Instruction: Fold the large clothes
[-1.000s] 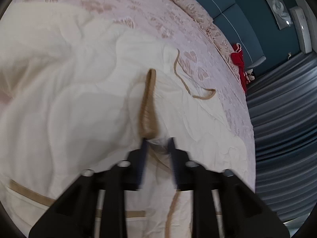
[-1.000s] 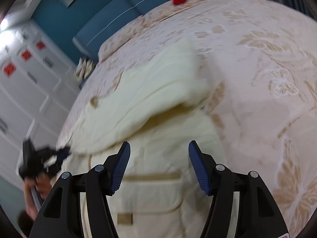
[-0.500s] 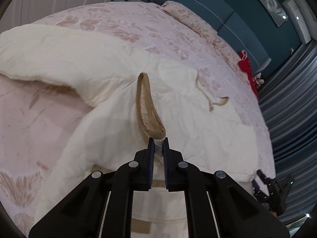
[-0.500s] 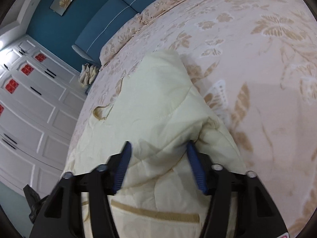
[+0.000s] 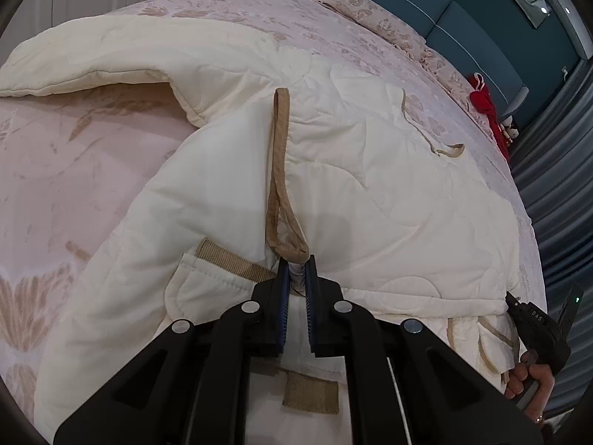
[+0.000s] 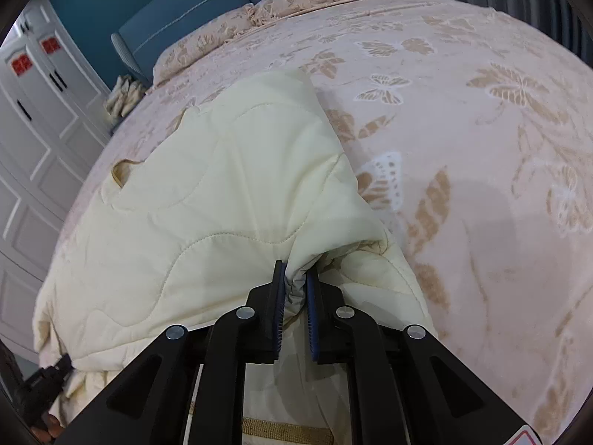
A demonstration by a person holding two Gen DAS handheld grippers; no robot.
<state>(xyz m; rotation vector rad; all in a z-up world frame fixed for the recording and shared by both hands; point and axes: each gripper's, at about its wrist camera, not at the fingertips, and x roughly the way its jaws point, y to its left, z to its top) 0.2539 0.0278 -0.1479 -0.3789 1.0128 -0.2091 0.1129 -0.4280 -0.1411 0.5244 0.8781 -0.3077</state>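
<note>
Cream quilted fabric is all you are handling: one padded jacket (image 5: 370,200) spread on one floral bedspread (image 6: 481,141), with two grippers on it. Your left gripper (image 5: 295,270) pinches a bunched fold just below the tan collar loop (image 5: 280,170), fingers pressed nearly together. Your right gripper (image 6: 295,278) clamps another gathered edge the same way, the jacket stretching away ahead of both.

**Legible Markings**

One marking is readable: the letters "DAS", printed in white on the black body of the right gripper (image 5: 539,328), seen at the lower right edge of the left wrist view. No other text is legible.
</note>
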